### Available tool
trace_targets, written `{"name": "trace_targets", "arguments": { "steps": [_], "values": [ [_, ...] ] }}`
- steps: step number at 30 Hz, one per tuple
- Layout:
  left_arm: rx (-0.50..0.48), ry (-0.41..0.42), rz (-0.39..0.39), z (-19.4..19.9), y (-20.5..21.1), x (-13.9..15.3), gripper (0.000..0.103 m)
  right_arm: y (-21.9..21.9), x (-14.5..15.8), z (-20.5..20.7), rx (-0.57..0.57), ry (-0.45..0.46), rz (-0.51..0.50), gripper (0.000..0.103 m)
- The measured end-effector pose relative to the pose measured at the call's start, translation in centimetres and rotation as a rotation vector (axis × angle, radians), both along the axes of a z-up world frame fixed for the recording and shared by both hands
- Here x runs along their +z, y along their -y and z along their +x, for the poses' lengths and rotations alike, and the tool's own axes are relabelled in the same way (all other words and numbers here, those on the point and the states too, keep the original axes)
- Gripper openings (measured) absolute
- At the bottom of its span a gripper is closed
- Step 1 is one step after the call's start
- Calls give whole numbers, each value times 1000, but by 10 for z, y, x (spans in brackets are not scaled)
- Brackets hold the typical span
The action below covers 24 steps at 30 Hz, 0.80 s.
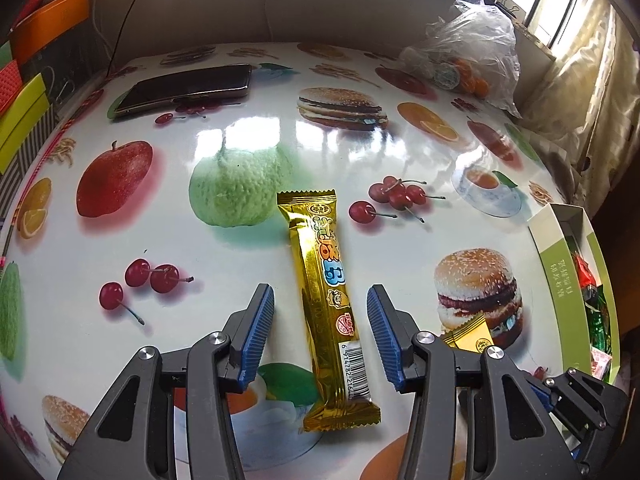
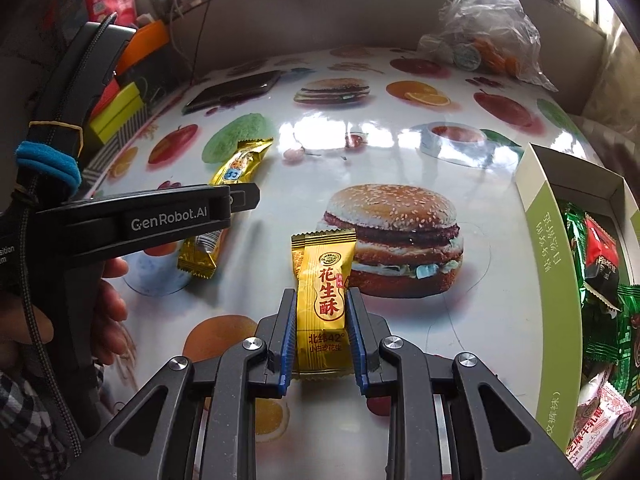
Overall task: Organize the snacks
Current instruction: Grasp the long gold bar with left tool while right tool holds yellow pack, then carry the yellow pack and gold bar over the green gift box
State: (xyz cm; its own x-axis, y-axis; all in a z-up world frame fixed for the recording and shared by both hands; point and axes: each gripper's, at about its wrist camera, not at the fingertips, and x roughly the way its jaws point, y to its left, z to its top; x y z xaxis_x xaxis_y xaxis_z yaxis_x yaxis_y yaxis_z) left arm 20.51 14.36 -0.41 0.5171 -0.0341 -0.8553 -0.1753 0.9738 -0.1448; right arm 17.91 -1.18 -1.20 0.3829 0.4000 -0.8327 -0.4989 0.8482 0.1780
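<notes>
Left gripper: the black 2-finger left gripper [image 1: 320, 320] with blue ribbed pads stood spread, pointing down at the table, its pads clear of the wrapper on both sides.
Long gold bar: a long gold foil snack bar [image 1: 328, 300] with a barcode near its close end lay flat on the table, running lengthwise between the left gripper's fingers and reaching out well past their tips.
Right gripper: the black right gripper [image 2: 321, 322] with blue pads was pinching a small yellow foil peanut-candy packet [image 2: 322, 292] with red characters by its 2 long edges.
Packet position: the packet stuck out forward beyond the right gripper's fingertips, above the printed burger.
Table: a glossy white table top [image 1: 248, 92] printed with fruit, cherries and burgers lay under both grippers.
Box: an open green-and-white cardboard box [image 2: 548, 248] sat to the right of the right gripper, holding green, red and white wrapped snacks [image 2: 600, 256].
Phone: a dark smartphone [image 1: 188, 88] lay far ahead and left of the left gripper.
Bag: a clear crumpled plastic bag [image 1: 476, 48] holding small items sat far ahead and right of it.
Person: a hand [image 2: 108, 296] and checked sleeve showed at the left of the right wrist view, on the left gripper's handle.
</notes>
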Motion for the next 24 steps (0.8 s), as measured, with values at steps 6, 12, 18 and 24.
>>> {"name": "trace_targets", "arguments": {
  "steps": [6, 12, 18, 24],
  "values": [
    [8, 2, 19, 1, 2, 0, 50, 2, 0, 0, -10, 0, 7, 23],
    [10, 2, 35, 1, 2, 0, 28, 3, -1, 1, -17, 2, 13, 23],
    [3, 4, 36, -1, 4, 0, 23, 5, 0, 1, -25, 2, 14, 23],
    [-3, 9, 32, -4, 7, 2, 23, 6, 1, 0, -35, 5, 14, 23]
  ]
}}
